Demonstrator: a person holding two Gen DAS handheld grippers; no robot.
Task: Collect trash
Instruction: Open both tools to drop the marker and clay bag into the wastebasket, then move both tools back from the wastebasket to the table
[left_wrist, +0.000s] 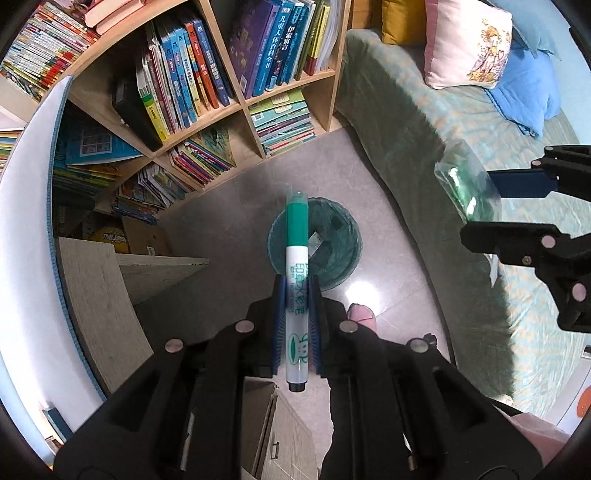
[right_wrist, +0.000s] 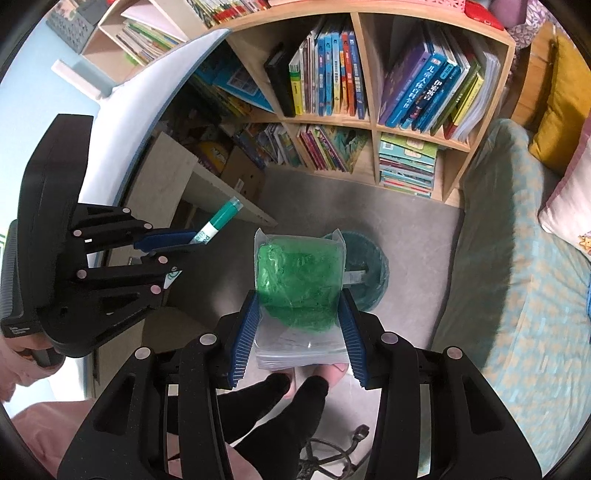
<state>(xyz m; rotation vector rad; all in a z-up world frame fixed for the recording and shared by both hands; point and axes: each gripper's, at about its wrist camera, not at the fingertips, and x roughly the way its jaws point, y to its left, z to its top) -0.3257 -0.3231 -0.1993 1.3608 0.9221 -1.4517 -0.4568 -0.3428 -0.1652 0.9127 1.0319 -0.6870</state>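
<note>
Bin (left_wrist: 334, 243) sits right under you: your left hand-held gripper (left_wrist: 297, 291) clamps the marker (left_wrist: 296, 258), your right hand-held gripper (right_wrist: 299, 314) squeezes the green bag (right_wrist: 299, 284).

Open floor (left_wrist: 229, 206) rings the bin (left_wrist: 334, 251); bed (left_wrist: 424, 155) crowds one side.

A wooden bookshelf (right_wrist: 373, 122) packed with colourful books fills the twelve o'clock side. At three o'clock lies a bed (right_wrist: 517, 280) with a teal cover, a yellow cushion (right_wrist: 557, 110) and a pink pillow (left_wrist: 465, 40). Grey floor (right_wrist: 413, 236) spreads below. A white-topped desk (left_wrist: 26, 229) curves at nine o'clock.
</note>
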